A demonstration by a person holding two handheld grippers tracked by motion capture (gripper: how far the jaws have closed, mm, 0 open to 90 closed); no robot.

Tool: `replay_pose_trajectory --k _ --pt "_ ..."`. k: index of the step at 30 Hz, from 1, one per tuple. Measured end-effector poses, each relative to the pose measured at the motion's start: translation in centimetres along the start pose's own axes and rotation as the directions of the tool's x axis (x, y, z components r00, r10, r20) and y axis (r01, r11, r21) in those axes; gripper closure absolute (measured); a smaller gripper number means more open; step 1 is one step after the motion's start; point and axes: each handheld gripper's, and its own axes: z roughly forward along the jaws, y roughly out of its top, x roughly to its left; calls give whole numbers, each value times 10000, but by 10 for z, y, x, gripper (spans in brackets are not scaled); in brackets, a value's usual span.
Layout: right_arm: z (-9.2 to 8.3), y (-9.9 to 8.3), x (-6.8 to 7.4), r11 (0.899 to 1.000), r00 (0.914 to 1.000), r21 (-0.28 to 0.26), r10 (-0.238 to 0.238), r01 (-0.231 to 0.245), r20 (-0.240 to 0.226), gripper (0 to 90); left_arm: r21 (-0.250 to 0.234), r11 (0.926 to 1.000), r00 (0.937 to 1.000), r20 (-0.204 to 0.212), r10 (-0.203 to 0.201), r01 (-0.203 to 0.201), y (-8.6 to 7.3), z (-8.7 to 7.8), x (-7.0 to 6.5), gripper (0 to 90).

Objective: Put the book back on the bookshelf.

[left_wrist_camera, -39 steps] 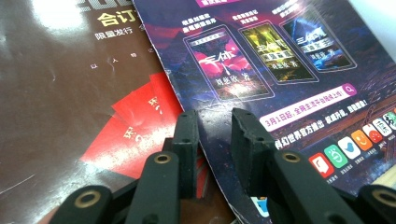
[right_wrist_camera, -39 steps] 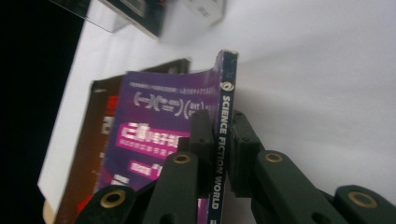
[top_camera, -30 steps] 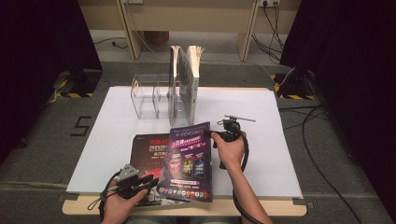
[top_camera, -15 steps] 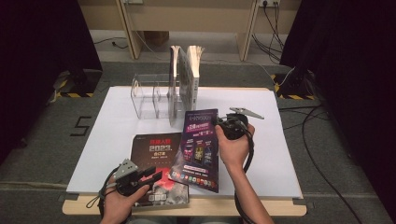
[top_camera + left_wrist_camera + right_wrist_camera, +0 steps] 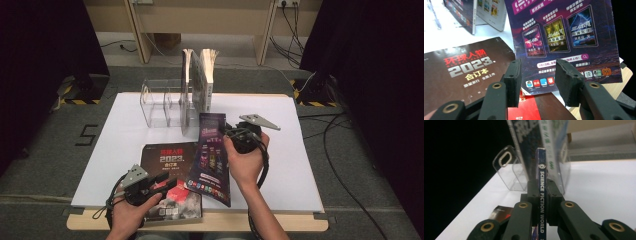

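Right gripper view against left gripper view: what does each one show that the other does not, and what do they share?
Right gripper view alone: the magazine's spine reading "SCIENCE FICTION WORLD", clamped between the right gripper's fingers, and the clear rack behind it.

Left gripper view alone: the magazine's purple cover with three pictured books, and the left gripper's fingers standing apart with nothing between them; they have just been opening.

Shared: that magazine, the dark book lying flat on the white table, and upright books behind.

Black fingers on brass-riveted links, grey plates, black cables.
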Motion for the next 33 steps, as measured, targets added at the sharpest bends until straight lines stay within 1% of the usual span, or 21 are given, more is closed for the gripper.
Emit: replay_pose_trajectory --k 3,5,7,11,16,20,21,23,25,27,30,33 --pt "-3 4 11 9991 9996 -347 -232 226 -158 847 -103 9999 10000 -33 -28 28 2 -4 0 551" --pt "-6 8 19 9975 9991 -647 -316 296 -299 848 -177 9998 10000 -42 -80 79 4 -6 -1 533" --pt "-7 10 25 9962 9984 -769 -441 413 -350 847 -264 9995 9999 -63 -157 156 7 -9 -2 522" --pt "-10 14 42 9900 9958 -1222 -772 706 -501 848 -575 9982 9996 -197 -207 196 16 -16 -4 498" --pt "-8 15 56 9828 9927 -1640 -979 852 -711 848 -903 9958 9990 -419 -154 115 27 -22 -5 477" --pt "-3 16 63 9798 9917 -1794 -1038 887 -765 847 -1053 9943 9984 -520 -227 171 34 -25 -5 461" --pt "-1 16 64 9799 9916 -1812 -1002 840 -821 847 -1122 9935 9982 -544 -270 208 37 -25 -6 458" --pt "3 16 66 9807 9917 -1769 -991 834 -819 848 -1144 9932 9976 -636 -289 215 41 -26 -7 455" --pt "5 17 68 9818 9919 -1738 -925 764 -866 848 -1121 9935 9976 -643 -258 185 46 -25 -9 451" --pt "7 17 69 9820 9920 -1720 -934 777 -854 848 -1132 9934 9977 -620 -256 185 52 -23 -12 449" --pt "8 17 73 9812 9917 -1740 -989 834 -825 847 -1193 9927 9987 -473 -209 151 61 -20 -20 451" --pt "9 16 74 9812 9917 -1739 -990 835 -822 848 -1152 9933 9990 -436 -91 40 69 -16 -28 447"
